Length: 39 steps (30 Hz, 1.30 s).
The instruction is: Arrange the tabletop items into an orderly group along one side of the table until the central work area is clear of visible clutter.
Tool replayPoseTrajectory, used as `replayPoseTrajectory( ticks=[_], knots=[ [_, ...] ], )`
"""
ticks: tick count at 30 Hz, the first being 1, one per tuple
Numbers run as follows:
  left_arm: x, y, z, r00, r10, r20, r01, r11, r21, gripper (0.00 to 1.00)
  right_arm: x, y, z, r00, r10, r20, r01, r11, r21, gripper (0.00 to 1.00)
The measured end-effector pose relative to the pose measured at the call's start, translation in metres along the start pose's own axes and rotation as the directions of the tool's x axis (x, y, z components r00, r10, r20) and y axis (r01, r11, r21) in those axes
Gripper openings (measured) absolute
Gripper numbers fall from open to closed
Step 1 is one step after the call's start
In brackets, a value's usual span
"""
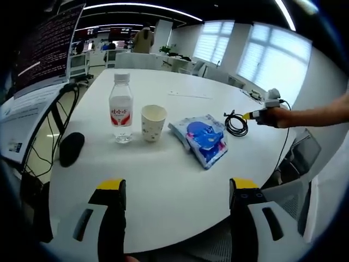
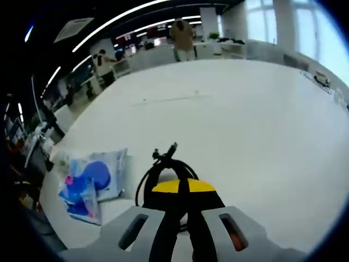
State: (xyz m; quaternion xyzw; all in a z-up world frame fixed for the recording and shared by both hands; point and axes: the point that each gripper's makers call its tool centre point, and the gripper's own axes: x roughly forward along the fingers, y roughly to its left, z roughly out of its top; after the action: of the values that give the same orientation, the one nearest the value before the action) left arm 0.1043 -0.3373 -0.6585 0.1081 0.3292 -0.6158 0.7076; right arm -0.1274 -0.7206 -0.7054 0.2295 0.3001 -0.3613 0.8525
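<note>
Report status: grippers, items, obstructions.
Left gripper open, hovering. Right gripper shut on black cable. Bottle, cup, blue packet untouched. Nothing blocking.

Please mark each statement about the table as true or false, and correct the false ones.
1. The water bottle stands upright with its cap on. True.
2. The paper cup lies on its side. False: it stands upright beside the bottle.
3. The right gripper is shut on the black cable. True.
4. The blue packet lies between the cup and the cable. True.
5. The left gripper holds the bottle. False: its jaws are open and hold nothing.
</note>
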Motion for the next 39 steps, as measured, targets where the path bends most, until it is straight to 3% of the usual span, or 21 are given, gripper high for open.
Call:
replayPoseTrajectory(
  ticks=[7,20,28,39],
  knots=[
    [-0.002,-0.002,-0.001,1.000,0.012,0.000,-0.012,1.000,-0.004,0.78,0.002,-0.001,-0.011,0.999,0.001,-0.035,-0.002,1.000,-0.020,0.00],
    [-0.001,-0.010,-0.009,1.000,0.004,-0.017,-0.004,1.000,-0.006,0.78,-0.010,0.009,-0.060,0.990,0.051,-0.135,-0.069,0.988,-0.135,0.00],
    [-0.002,-0.007,-0.003,1.000,0.004,-0.009,-0.004,1.000,0.000,0.78,-0.014,0.017,-0.070,0.988,0.067,-0.139,-0.087,0.986,-0.140,0.00],
    [-0.001,-0.005,-0.007,1.000,0.008,-0.013,-0.008,1.000,-0.006,0.77,-0.017,0.024,-0.090,0.981,0.087,-0.171,-0.115,0.980,-0.161,0.01]
  ],
)
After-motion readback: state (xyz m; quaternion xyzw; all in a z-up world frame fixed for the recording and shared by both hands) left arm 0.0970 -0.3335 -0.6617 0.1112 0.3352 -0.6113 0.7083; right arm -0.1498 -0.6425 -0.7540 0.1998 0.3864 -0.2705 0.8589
